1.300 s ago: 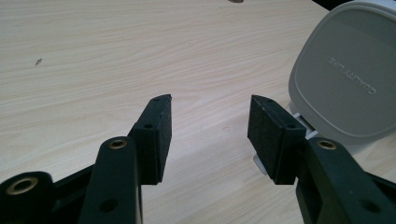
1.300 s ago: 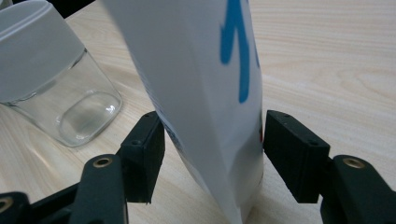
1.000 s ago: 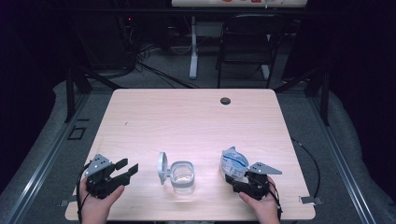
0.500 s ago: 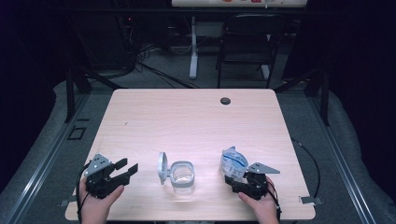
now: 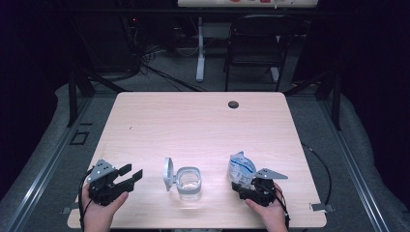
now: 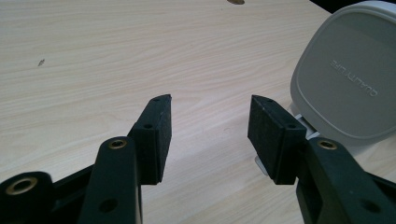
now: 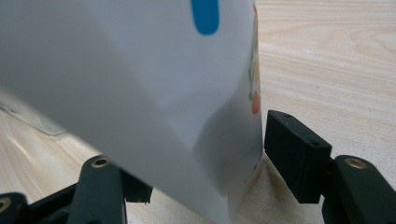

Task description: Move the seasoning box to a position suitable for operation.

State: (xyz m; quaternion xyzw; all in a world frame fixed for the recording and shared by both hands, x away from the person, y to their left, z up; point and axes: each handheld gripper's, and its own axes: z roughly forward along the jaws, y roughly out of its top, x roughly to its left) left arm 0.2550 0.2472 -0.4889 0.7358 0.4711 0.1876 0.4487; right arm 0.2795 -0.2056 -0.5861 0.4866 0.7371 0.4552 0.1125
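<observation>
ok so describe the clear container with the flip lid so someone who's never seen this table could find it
On the pale wooden table, look along the near edge, midway between the person's two hands. There stands the clear container, squarish with rounded corners, its grey lid hinged up on its left side. Unlike the white and blue pouch at the right gripper, it is see-through and rigid.

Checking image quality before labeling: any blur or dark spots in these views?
High view: table evenly lit, surroundings nearly black. Left gripper view: wood grain and lid sharp. Right gripper view: pouch too close, soft and shadowed low down; wood behind it blurred.
</observation>
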